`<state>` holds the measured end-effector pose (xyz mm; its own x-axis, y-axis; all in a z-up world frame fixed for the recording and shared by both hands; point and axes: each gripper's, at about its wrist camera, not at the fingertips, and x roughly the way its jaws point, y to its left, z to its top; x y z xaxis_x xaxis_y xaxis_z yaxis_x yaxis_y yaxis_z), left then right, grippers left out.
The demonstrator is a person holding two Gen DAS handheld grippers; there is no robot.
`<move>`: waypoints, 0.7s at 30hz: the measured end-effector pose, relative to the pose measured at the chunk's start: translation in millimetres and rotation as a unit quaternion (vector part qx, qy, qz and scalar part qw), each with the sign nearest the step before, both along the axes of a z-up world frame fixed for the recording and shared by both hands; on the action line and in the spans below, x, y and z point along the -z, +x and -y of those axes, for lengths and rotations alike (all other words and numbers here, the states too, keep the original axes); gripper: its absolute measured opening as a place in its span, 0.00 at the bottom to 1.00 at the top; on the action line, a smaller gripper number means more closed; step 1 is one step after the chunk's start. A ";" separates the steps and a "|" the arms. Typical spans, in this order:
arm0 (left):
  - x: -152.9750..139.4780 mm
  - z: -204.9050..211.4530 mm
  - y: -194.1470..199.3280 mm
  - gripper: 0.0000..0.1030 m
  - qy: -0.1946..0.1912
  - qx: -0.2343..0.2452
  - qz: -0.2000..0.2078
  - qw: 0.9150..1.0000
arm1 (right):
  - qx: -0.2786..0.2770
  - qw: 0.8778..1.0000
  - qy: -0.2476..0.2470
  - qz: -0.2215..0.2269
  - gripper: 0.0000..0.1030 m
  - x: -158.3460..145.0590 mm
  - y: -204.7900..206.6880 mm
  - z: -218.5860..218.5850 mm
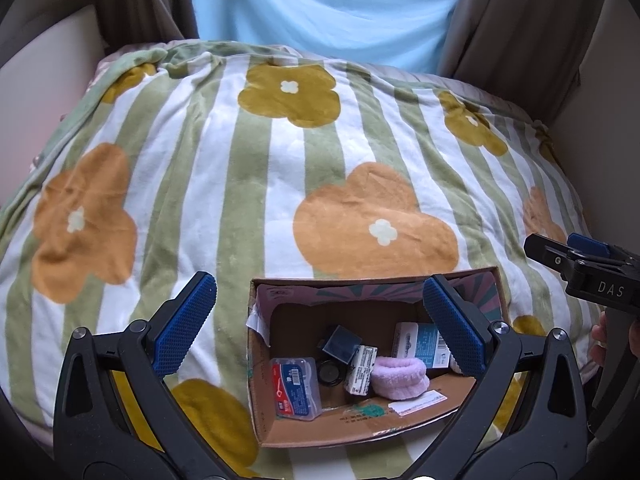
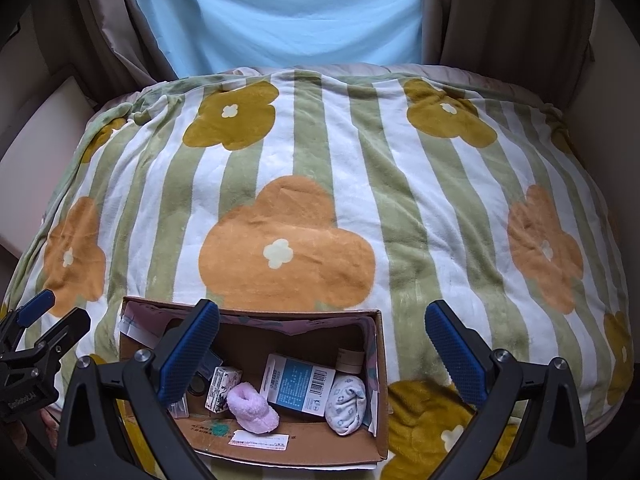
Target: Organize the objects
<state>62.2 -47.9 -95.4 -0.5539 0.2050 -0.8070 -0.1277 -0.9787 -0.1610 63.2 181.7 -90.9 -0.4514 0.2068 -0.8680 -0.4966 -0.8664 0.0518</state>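
An open cardboard box [image 1: 264, 412] [image 2: 380, 360] sits on the flowered blanket at the near edge. Inside lie a pink fuzzy sock [image 1: 400, 378] [image 2: 252, 406], a white and blue carton [image 1: 420, 344] [image 2: 298, 386], a small black-and-white box [image 1: 360, 368] [image 2: 220, 388], a clear plastic case [image 1: 296, 386], a dark square box [image 1: 340, 344] and a patterned white sock [image 2: 346, 404]. My left gripper [image 1: 320, 328] is open and empty above the box. My right gripper [image 2: 322, 356] is open and empty above the box's right part.
The striped blanket with orange and olive flowers [image 1: 280, 168] [image 2: 360, 184] covers the bed. A light blue curtain [image 1: 320, 4] with brown drapes hangs behind. The right gripper shows at the right edge of the left view [image 1: 560, 254]; the left gripper shows at the left edge of the right view [image 2: 54, 310].
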 end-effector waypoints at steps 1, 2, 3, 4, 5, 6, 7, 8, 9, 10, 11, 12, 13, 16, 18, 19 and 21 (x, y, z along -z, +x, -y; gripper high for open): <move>0.0 -0.3 0.1 1.00 -0.001 0.000 0.000 1.000 | 0.000 1.000 0.000 0.000 0.99 0.1 0.0 -0.1; 0.1 -0.8 0.0 1.00 -0.003 0.000 0.000 1.000 | 0.000 1.000 0.000 0.000 0.99 -0.7 -2.5 0.9; 0.2 -1.3 -0.1 1.00 -0.005 0.000 0.000 1.000 | -0.001 1.000 0.000 0.000 0.99 -0.4 -2.0 0.7; 0.3 -2.0 -0.1 1.00 -0.007 0.000 0.000 1.000 | -0.001 1.000 0.001 0.000 0.99 -0.3 -2.0 0.7; 0.6 -2.7 0.1 1.00 -0.008 0.001 0.000 1.000 | -0.001 1.000 0.001 0.000 0.99 -0.5 -2.9 0.7; 0.5 -3.2 0.4 1.00 -0.008 0.001 -0.001 1.000 | -0.001 1.000 0.001 0.000 0.99 -0.8 -3.9 0.7; 0.2 -3.4 0.8 1.00 -0.006 0.001 -0.003 1.000 | 0.000 1.000 0.000 0.000 0.99 -0.3 -2.1 0.9; -0.3 -3.9 0.8 1.00 -0.004 0.003 -0.003 1.000 | 0.000 1.000 0.000 -0.001 0.99 -0.6 -2.7 0.9; -0.6 -4.2 0.8 1.00 -0.002 0.004 -0.004 1.000 | 0.000 1.000 0.001 -0.001 0.99 -0.4 -1.8 1.0; -1.3 -4.9 0.8 1.00 -0.002 0.005 -0.005 1.000 | -0.001 1.000 0.001 -0.002 0.99 -1.1 -3.4 1.3; -1.6 -4.9 0.8 1.00 -0.001 0.007 -0.006 1.000 | -0.001 1.000 0.001 -0.002 0.99 -2.0 -5.4 1.3; -2.8 -5.3 0.9 1.00 -0.001 0.007 -0.008 1.000 | -0.002 1.000 0.001 -0.002 0.99 -1.7 -4.8 1.5; -4.4 -5.2 1.5 1.00 -0.002 0.005 -0.011 1.000 | -0.002 1.000 0.001 -0.002 0.99 -2.8 -6.7 1.4; -10.7 -3.4 3.2 1.00 0.000 0.001 -0.026 1.000 | -0.003 1.000 0.002 -0.003 0.99 -2.1 -5.6 1.0; -12.7 -3.3 2.4 1.00 0.018 0.010 -0.026 0.999 | -0.004 1.000 0.003 -0.005 0.99 -3.6 -8.1 0.6; -12.4 -3.3 1.9 1.00 0.029 0.014 -0.022 0.999 | -0.005 1.000 0.003 -0.006 0.99 -3.7 -7.3 -0.8; -10.0 -5.9 0.7 1.00 0.039 0.017 -0.011 0.999 | -0.006 1.000 0.003 -0.007 0.99 -4.2 -7.3 -1.8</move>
